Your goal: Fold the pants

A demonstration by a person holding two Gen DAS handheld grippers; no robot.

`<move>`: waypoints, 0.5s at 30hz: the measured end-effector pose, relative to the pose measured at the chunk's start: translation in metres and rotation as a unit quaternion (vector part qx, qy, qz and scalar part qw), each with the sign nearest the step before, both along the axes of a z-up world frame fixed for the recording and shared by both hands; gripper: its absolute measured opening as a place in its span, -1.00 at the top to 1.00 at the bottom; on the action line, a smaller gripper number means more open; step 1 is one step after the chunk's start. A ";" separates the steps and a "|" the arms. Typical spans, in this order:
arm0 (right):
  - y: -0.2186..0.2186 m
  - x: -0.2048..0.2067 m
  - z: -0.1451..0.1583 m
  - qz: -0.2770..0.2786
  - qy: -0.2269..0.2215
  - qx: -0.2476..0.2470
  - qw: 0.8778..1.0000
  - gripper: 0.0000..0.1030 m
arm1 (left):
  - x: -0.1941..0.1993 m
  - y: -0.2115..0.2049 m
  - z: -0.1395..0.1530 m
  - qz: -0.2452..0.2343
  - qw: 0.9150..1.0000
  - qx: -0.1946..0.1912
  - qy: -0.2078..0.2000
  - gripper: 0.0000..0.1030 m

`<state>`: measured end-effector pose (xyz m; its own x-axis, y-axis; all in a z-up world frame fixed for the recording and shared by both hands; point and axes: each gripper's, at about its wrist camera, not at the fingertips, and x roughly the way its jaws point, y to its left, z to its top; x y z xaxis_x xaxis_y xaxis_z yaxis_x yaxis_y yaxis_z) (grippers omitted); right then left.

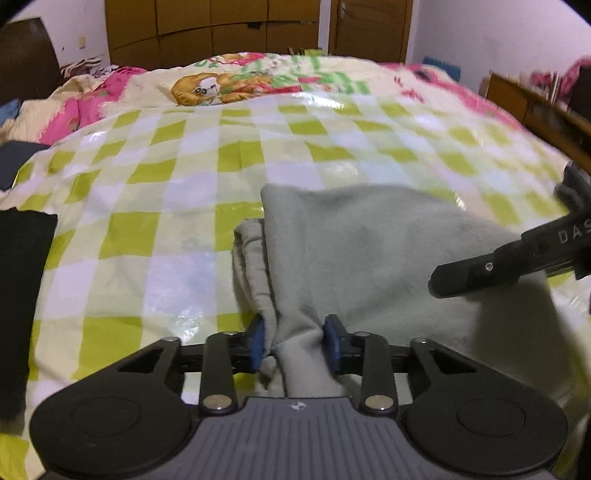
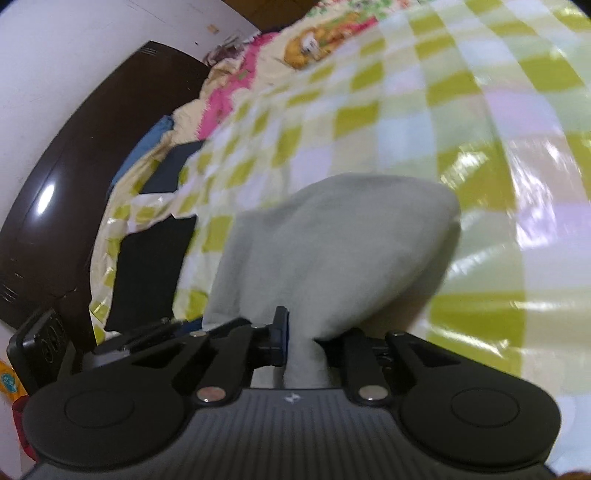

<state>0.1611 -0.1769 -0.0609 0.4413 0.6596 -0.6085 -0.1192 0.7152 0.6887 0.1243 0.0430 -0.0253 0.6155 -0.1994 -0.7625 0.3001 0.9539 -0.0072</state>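
Light grey pants [image 1: 369, 251] lie partly folded on a green-and-white checked sheet [image 1: 147, 184] over a bed. My left gripper [image 1: 295, 341] is shut on a bunched edge of the pants near me. My right gripper [image 2: 304, 343] is shut on another part of the pants [image 2: 332, 251] and lifts the cloth above the sheet [image 2: 480, 147]. The right gripper also shows in the left wrist view [image 1: 480, 271], at the right over the pants.
A black cloth [image 1: 22, 295] lies at the left edge of the bed, also in the right wrist view [image 2: 147, 269]. A colourful quilt [image 1: 229, 81] is bunched at the far end. A dark headboard [image 2: 55, 206] and wooden wardrobes [image 1: 207, 29] stand beyond.
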 end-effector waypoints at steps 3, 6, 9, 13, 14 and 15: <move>-0.001 0.005 -0.013 -0.015 0.014 0.008 1.000 0.72 | 0.003 -0.001 -0.004 0.005 1.000 0.000 0.011 0.04; -0.005 0.005 -0.020 -0.029 0.027 0.026 0.999 0.78 | 0.001 0.000 0.006 0.006 1.000 -0.012 0.009 0.19; -0.013 -0.005 -0.004 -0.025 -0.001 0.046 0.999 0.81 | -0.001 -0.004 0.022 0.002 0.999 -0.037 0.005 0.37; -0.037 -0.020 0.028 -0.034 -0.045 0.057 0.997 0.82 | -0.001 -0.029 0.043 -0.027 0.997 -0.068 -0.003 0.46; -0.047 -0.023 0.035 -0.041 -0.055 0.060 0.996 0.81 | -0.002 -0.040 0.049 -0.041 0.996 -0.074 -0.009 0.52; -0.059 -0.028 0.043 -0.052 -0.066 0.063 0.994 0.82 | -0.002 -0.053 0.056 -0.054 0.995 -0.080 -0.014 0.52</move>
